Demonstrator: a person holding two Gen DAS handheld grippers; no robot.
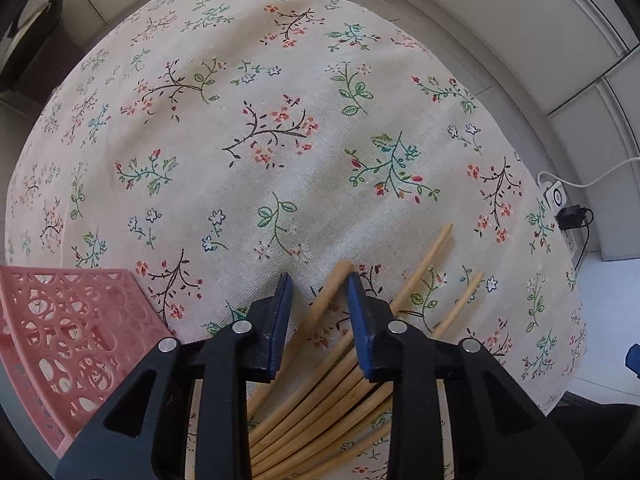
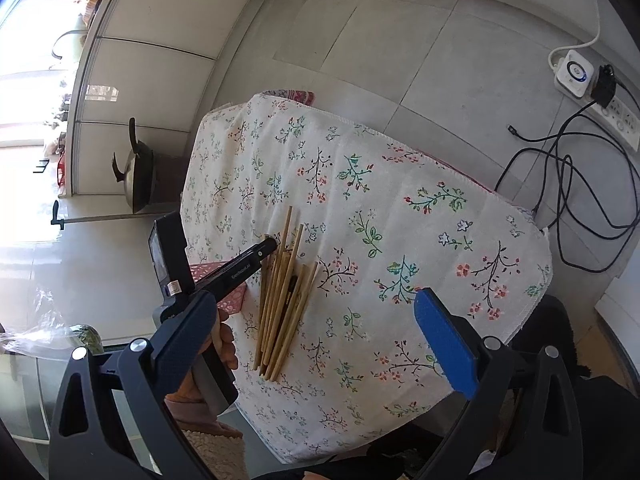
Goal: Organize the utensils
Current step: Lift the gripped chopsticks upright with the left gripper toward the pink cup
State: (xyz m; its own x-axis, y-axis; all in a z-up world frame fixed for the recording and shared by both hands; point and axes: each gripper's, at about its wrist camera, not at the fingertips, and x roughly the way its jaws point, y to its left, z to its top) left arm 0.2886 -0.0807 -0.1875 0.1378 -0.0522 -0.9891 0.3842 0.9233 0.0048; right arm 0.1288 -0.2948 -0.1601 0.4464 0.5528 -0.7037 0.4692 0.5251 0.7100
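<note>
- Chopsticks (image 2: 280, 300): a loose bundle of pale wooden sticks, thin and round, with one dark stick (image 2: 291, 296) among them.
- They lie flat on the tabletop (image 2: 400, 240), on a white cloth printed with small flower sprigs, toward its left side in the right wrist view.
- Long axes run roughly parallel, up and down in that view and leaning slightly right at the top. The near ends sit bunched together; the far ends fan apart and stop at uneven lengths.
- In the left wrist view the same sticks (image 1: 320, 400) fan out from the bottom centre toward the upper right; one stick (image 1: 328, 292) passes between the blue pads.
- Left claw (image 1: 320, 288): pointed down over the far ends of the bundle, jaws partly closed around that one stick. A gap shows on both sides of it; pads not pressing.
- Right claw (image 2: 304, 332): jaws spread wide, nothing between them, held above the near edge of the tabletop and well apart from the sticks.
- Pink basket (image 1: 60, 340): perforated plastic, on the cloth just left of the left claw.
- A hand (image 2: 224, 344) grips the left claw's handle.
</note>
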